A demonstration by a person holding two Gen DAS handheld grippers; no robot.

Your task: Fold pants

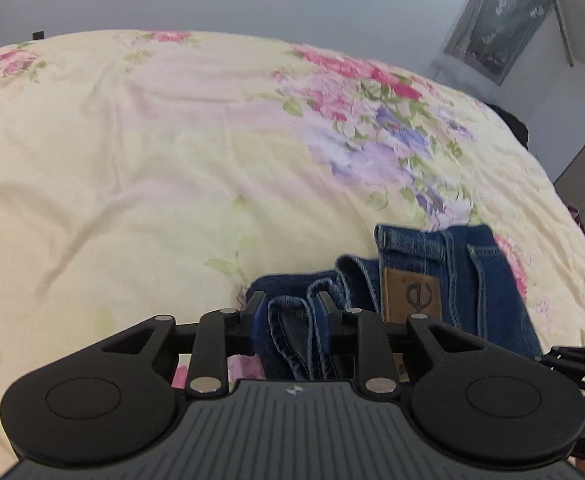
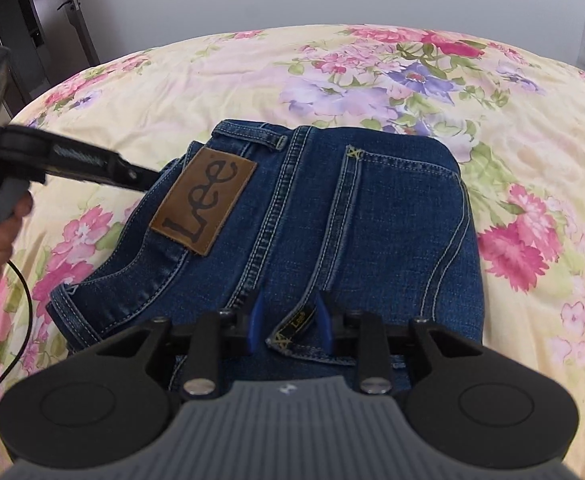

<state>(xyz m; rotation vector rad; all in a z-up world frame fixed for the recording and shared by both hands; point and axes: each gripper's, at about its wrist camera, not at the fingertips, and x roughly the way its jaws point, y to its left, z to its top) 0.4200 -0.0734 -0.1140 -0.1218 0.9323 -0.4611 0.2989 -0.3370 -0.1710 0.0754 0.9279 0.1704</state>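
Observation:
Dark blue jeans (image 2: 332,216) lie folded on the floral bedspread (image 2: 532,160), back side up, with a brown leather patch (image 2: 204,202) near the waistband. In the left wrist view the jeans (image 1: 464,276) sit low and right. My left gripper (image 1: 290,300) has its fingers around hemmed denim edges (image 1: 292,320) at the fold's left side and looks shut on them. It also shows in the right wrist view (image 2: 92,162), reaching into the jeans' left edge. My right gripper (image 2: 288,312) straddles the pocket's small label (image 2: 300,318), fingers partly apart.
The bedspread (image 1: 152,160) stretches wide to the left and far side. A grey wall lies behind the bed. A dark door (image 2: 40,20) stands at far left, a hanging picture (image 1: 496,20) at far right. A black cable (image 2: 16,320) trails from the left hand.

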